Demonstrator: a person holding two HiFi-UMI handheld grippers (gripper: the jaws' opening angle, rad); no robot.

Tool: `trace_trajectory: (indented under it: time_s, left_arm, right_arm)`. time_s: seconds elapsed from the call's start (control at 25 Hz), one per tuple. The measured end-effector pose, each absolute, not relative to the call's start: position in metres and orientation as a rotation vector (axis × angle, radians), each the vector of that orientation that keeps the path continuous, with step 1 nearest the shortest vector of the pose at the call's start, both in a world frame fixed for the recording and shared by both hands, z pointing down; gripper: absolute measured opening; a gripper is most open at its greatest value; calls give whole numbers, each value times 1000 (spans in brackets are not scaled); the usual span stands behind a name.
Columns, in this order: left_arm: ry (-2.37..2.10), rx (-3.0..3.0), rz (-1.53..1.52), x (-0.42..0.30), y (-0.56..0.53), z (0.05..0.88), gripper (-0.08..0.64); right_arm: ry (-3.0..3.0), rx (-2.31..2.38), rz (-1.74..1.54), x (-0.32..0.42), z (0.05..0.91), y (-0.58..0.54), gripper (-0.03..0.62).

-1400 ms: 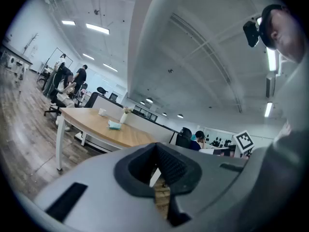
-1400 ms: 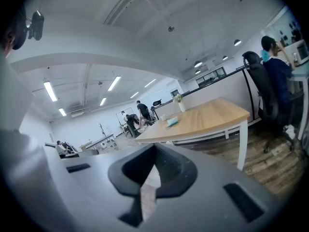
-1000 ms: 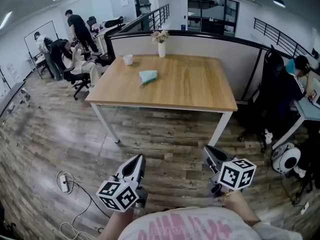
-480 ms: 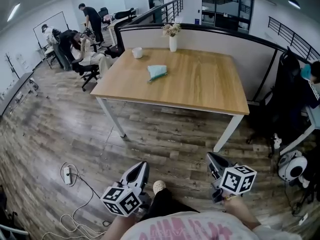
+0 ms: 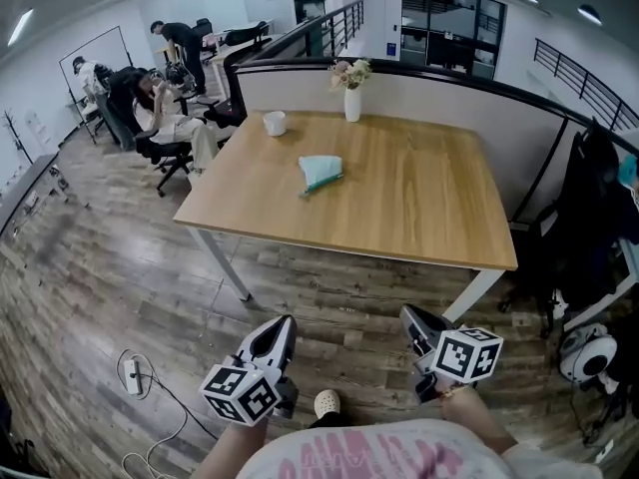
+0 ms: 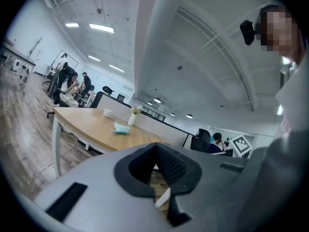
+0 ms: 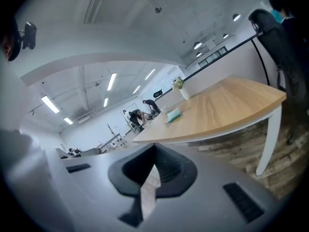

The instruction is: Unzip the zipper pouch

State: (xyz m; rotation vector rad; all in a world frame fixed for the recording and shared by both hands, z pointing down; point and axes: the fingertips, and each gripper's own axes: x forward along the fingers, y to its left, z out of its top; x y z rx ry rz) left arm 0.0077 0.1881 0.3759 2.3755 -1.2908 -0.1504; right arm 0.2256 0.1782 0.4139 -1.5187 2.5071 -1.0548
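Note:
A teal zipper pouch [image 5: 321, 173] lies flat on the wooden table [image 5: 419, 208], left of its middle; it also shows small and far off in the left gripper view [image 6: 121, 128] and the right gripper view [image 7: 174, 114]. Both grippers hang low over the floor, well short of the table. My left gripper [image 5: 277, 331] is shut with nothing between its jaws. My right gripper [image 5: 414, 319] is shut and empty too. In each gripper view the dark pads meet in front of the camera.
A white cup [image 5: 275, 123] and a white vase with flowers [image 5: 351, 98] stand at the table's far side. Seated people and office chairs [image 5: 160, 118] are at the far left. A power strip with cable [image 5: 133, 372] lies on the floor at left, and a black chair [image 5: 589, 208] at right.
The table has come closer and shifted right in the head view as I walk towards it. A shoe now shows between the grippers. Both grippers stay shut.

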Motion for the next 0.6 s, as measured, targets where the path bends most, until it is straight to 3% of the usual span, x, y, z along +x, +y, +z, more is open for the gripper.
trace_trajectory:
  time_s: [0.32, 0.6]
  left_arm:
    - [-1286, 2459, -157, -17, 89, 356, 0]
    - [-1224, 2448, -82, -16, 50, 383, 2]
  right_arm:
    - [2510, -1523, -933, 190, 387, 65, -6]
    - [2500, -1591, -1035, 175, 421, 33, -6]
